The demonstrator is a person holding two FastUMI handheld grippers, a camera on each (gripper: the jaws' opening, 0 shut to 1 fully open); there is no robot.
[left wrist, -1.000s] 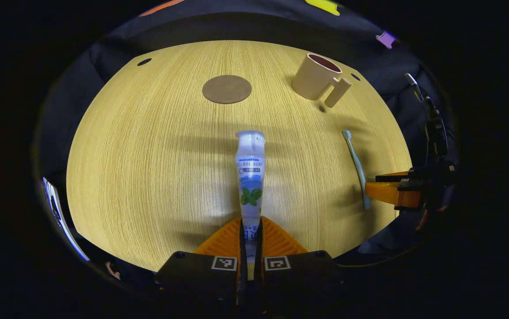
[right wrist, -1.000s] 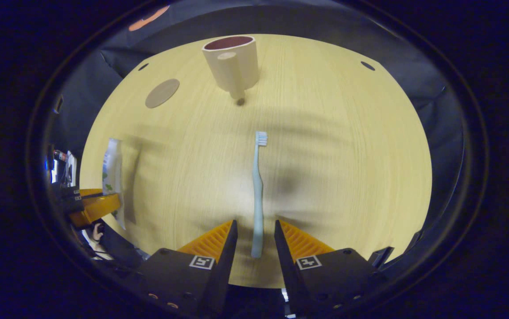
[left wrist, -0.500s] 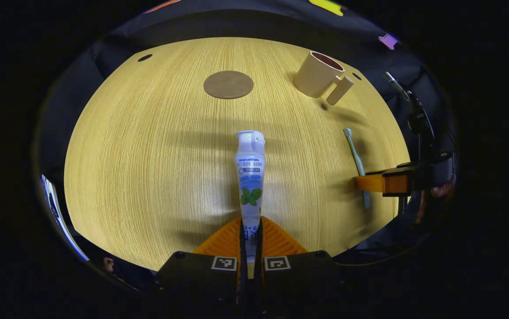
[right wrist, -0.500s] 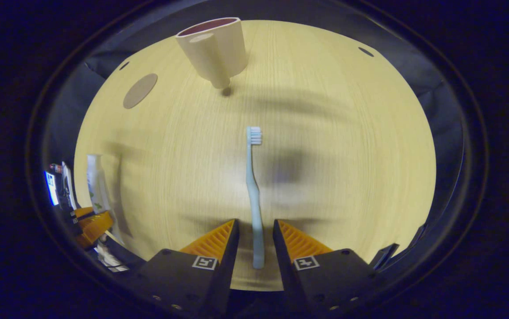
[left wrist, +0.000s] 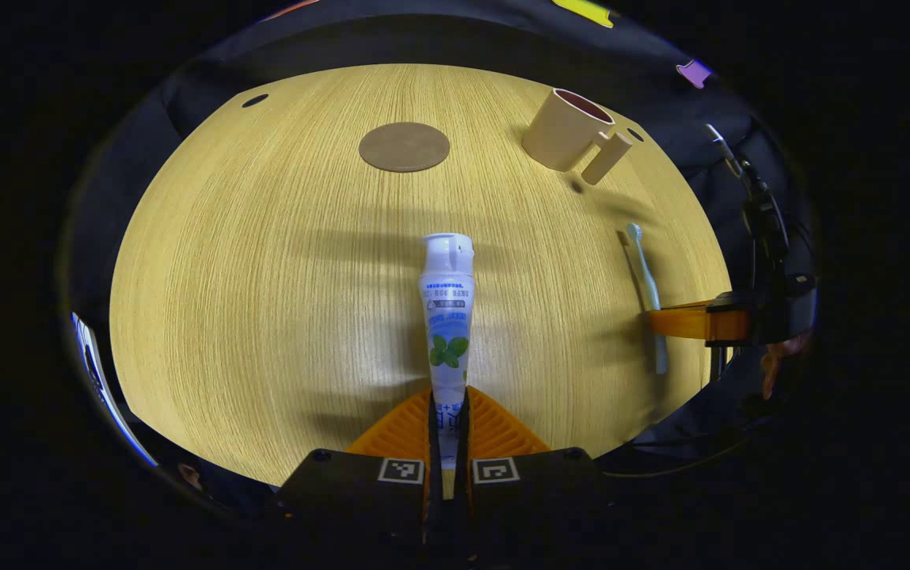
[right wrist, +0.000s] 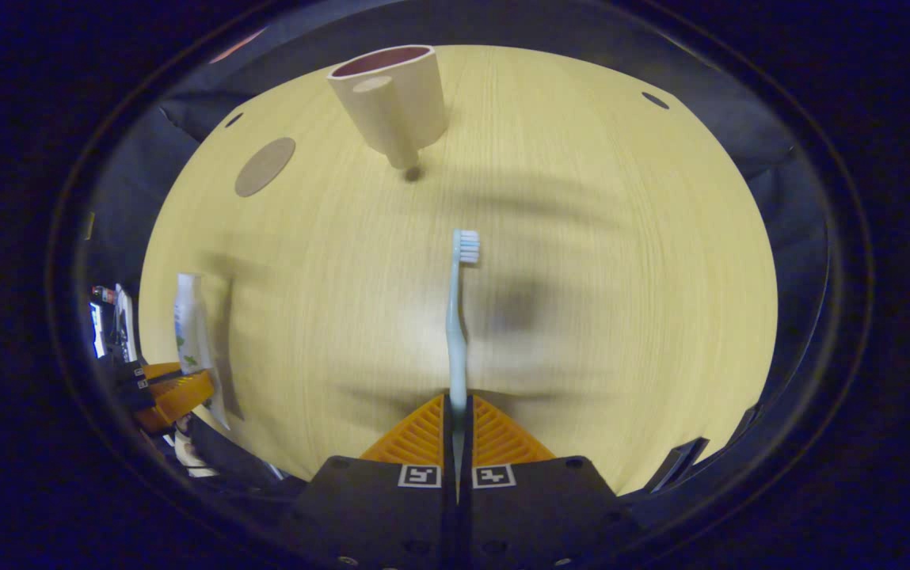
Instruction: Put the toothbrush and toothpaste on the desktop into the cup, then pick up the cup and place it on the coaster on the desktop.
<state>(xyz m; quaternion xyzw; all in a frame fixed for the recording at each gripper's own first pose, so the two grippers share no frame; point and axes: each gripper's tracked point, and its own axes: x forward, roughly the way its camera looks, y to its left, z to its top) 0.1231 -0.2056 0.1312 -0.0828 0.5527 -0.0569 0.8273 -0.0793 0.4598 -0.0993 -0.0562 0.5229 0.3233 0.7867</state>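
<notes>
- In the left gripper view, the left gripper is seen at the near edge of the desktop, its two fingers pressed together on the crimped tail of the toothpaste.
- The toothpaste tube is held pointing away from the camera, cap end farthest, above the pale wood grain; a shadow of it is cast on the wood just to its left.
- In the right gripper view, the right gripper is seen with both fingers closed against the lower handle of the toothbrush.
- The toothbrush is held pointing forward, with its white bristle head at the far end and turned to the right.
- The cup is found at the far side of the desktop, ahead and slightly left of the toothbrush head; it stands with a dark red inside and its thick handle turned toward the right gripper.
- In the left gripper view, the cup is placed far right, and the round brown coaster lies to its left, well apart from it.
- The coaster is bare.
- At the left edge of the right gripper view, the left gripper with the toothpaste is seen; at the right edge of the left gripper view, the right gripper with the toothbrush is seen.
</notes>
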